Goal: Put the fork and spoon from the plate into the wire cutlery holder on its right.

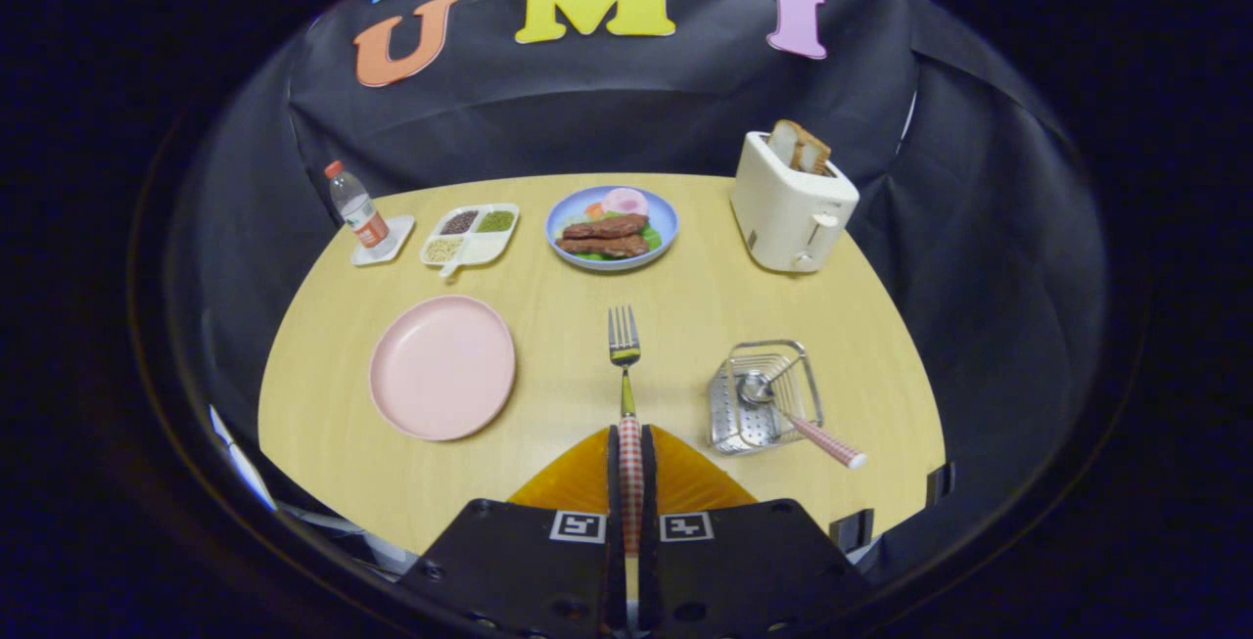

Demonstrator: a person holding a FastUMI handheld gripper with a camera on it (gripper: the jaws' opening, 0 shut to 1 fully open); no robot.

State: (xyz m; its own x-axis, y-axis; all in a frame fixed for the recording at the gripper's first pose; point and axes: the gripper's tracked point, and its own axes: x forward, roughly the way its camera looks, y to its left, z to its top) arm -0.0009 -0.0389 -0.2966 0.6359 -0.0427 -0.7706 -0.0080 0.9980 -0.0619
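My gripper (631, 435) is shut on the fork (624, 345), both fingers pressing its red-checked handle. The fork points straight ahead, its tines held above the wooden table (685, 306). The pink plate (442, 366) lies to the left of the fingers with nothing on it. To the right stands the wire cutlery holder (764, 394). The spoon (783, 409) lies in it, bowl inside and checked handle sticking out over the near right rim.
At the back of the table stand a water bottle (354, 206) on a coaster, a divided tray (470, 233) of grains, a blue plate (612, 226) of food and a white toaster (791, 201) with bread in it.
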